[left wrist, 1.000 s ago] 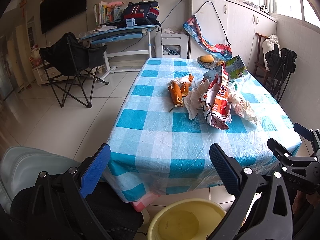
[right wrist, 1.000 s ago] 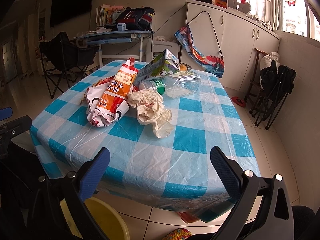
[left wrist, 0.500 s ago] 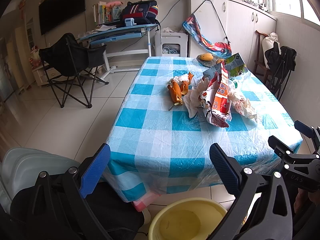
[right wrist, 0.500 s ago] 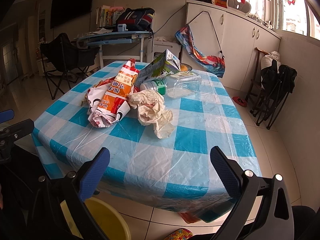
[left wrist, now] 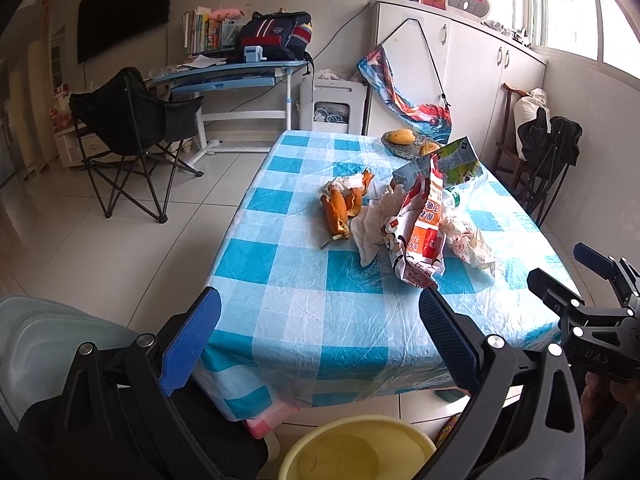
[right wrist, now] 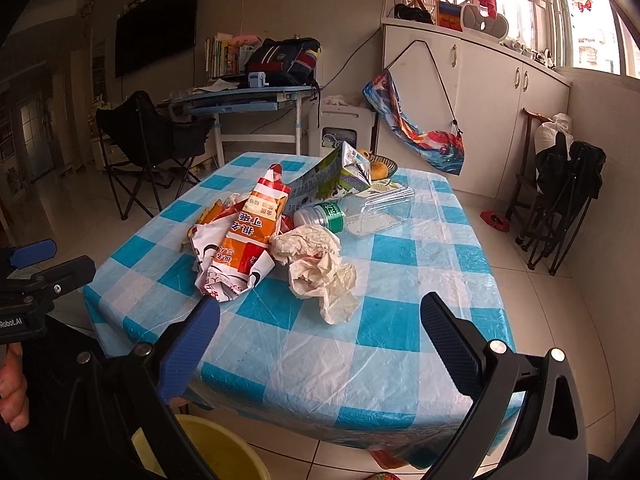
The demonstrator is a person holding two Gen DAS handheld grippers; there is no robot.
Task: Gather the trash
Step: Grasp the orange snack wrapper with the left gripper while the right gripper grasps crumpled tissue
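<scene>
1. We held the left gripper [left wrist: 316,340] and right gripper [right wrist: 318,342] spread wide, both empty.
2. Trash pile lay mid-table: snack bag [right wrist: 244,248], crumpled tissue [right wrist: 320,268].
3. We judged the tissue the easiest first pinch; yellow bucket [left wrist: 360,452] stood below the table edge.

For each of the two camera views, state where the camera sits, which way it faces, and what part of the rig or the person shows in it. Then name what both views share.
Left wrist: on the left gripper, open, off the table's near-left corner, facing the banana peel; the right gripper shows at right.
Right wrist: on the right gripper, open, facing crumpled paper and the plastic bottle; a hand shows at left.
Shared: snack bag, checked tablecloth, yellow bucket.
</scene>
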